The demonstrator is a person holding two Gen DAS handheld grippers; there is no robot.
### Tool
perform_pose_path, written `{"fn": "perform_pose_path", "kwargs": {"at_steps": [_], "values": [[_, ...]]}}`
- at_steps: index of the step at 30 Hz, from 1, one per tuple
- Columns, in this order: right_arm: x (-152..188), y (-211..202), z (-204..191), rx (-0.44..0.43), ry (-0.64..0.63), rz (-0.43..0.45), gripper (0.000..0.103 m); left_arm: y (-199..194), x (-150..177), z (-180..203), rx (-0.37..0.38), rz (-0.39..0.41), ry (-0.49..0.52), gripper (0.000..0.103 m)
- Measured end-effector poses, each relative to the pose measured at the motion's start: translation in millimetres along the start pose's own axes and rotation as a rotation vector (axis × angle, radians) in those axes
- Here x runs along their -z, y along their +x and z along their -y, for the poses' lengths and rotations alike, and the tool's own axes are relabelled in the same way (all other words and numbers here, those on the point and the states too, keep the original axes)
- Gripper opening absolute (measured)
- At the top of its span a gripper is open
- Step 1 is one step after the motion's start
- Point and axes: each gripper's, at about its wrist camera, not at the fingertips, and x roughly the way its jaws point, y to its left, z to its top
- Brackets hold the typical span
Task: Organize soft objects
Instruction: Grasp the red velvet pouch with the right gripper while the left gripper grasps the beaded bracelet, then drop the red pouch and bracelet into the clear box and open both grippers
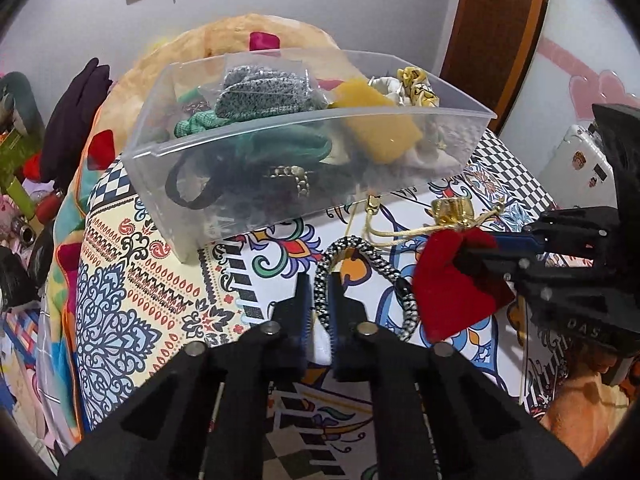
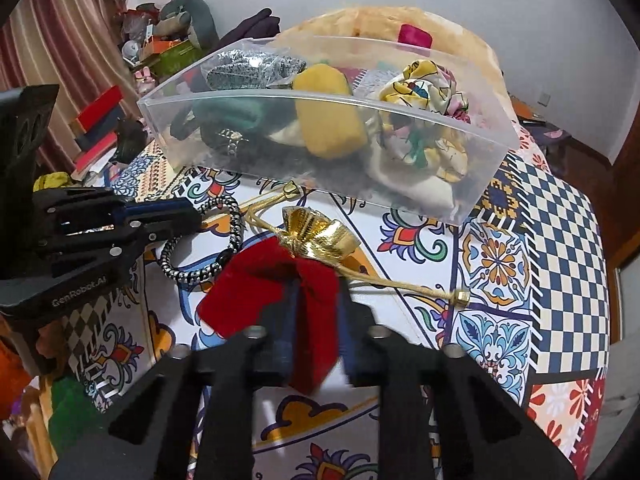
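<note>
— Between the fingers of the left gripper (image 1: 319, 292), what is that?

— A black-and-white braided hair tie (image 1: 362, 276). The fingers are clenched on one side of its loop; the rest curves out beyond the tips and to their right, over the patterned cloth (image 1: 160, 276).

— And the right gripper (image 2: 316, 296)?

— Reaching in level from the side, its fingers pinched on a red velvet pouch (image 2: 276, 292). The pouch's gold neck and cord (image 2: 320, 232) spill just past the fingertips.

— Where's the box?

— The clear plastic bin (image 1: 168, 148) sits ahead of both sets of fingertips, already holding a yellow sponge (image 1: 380, 128), green scrunchies (image 1: 296, 144) and a floral scarf (image 2: 424, 84).
</note>
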Motion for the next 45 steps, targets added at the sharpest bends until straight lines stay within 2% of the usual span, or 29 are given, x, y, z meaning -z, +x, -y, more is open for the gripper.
{"fn": "perform_pose_path", "kwargs": {"at_steps": [7, 15, 19, 26, 30, 34, 45], "values": [[-4, -17, 1, 0.004, -0.011, 0.059, 0.007, -13, 5, 7, 0.006, 0.036, 0.022, 0.005], [-25, -60, -2, 0.046, -0.036, 0.165, 0.007, -54, -3, -1, 0.014, 0.138, 0.005, 0.005], [-43, -79, -7, 0.071, -0.039, 0.221, 0.006, -80, -16, -7, 0.014, 0.203, -0.007, 0.005], [-79, -90, -7, 0.091, -0.018, 0.275, 0.007, -100, -54, -16, -0.01, 0.282, -0.006, 0.005], [-94, -87, -5, 0.114, -0.023, 0.303, 0.006, -98, -71, -23, -0.035, 0.309, -0.02, 0.005], [-103, -74, 0, 0.112, -0.028, 0.309, 0.007, -80, -83, -39, -0.052, 0.307, -0.063, 0.005], [-96, -13, 19, 0.105, -0.027, 0.215, 0.007, -14, -81, -43, -0.101, 0.229, -0.044, 0.005]]}}
